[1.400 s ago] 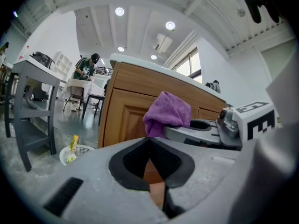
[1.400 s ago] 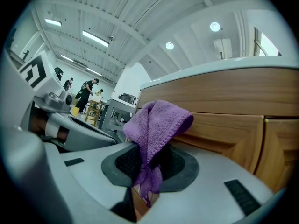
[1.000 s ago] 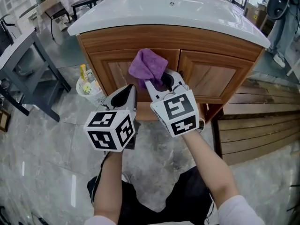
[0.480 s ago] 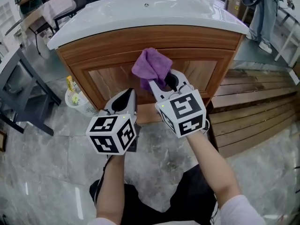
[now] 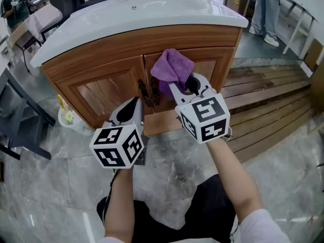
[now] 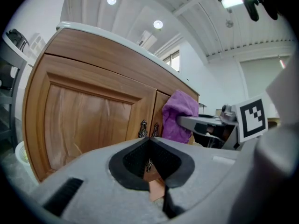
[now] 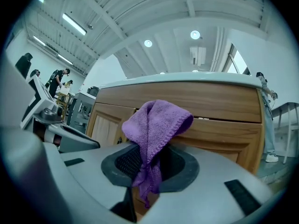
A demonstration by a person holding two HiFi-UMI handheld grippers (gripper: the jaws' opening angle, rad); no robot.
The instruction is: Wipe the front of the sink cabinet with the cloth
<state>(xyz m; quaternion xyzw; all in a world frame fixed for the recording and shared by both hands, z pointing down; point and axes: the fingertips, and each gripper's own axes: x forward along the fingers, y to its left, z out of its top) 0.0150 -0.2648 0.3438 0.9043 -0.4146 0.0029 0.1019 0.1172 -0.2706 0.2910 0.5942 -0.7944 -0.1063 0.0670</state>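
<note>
— what's the left gripper (image 5: pixel 134 104) doing?
— nothing. its jaws are together with nothing in them. it hangs low, short of the left door (image 5: pixel 101 92) of the sink cabinet (image 5: pixel 152 42), clear of the wood.
— and the cloth?
— the purple cloth (image 5: pixel 172 67) is further right, just past the door handles (image 5: pixel 150 94) at the middle seam, bunched high on the right door (image 5: pixel 215 67). the right gripper (image 5: pixel 183 87) has it pinched, jaws closed on the lower tail. so the wad stands up and ahead of the tips, towards the wood.
— touching the door?
— it looks pressed against it, though i can't swear to contact from here.
— so which hand does the wiping?
— the right one, i'd say. it's nearer, and it has the cloth. the bare front runs sideways from the wad, the whole left door one way and the rest of the right door the other. so i'd expect a stroke across the width, with the wad kept between the tips and the panel.
</note>
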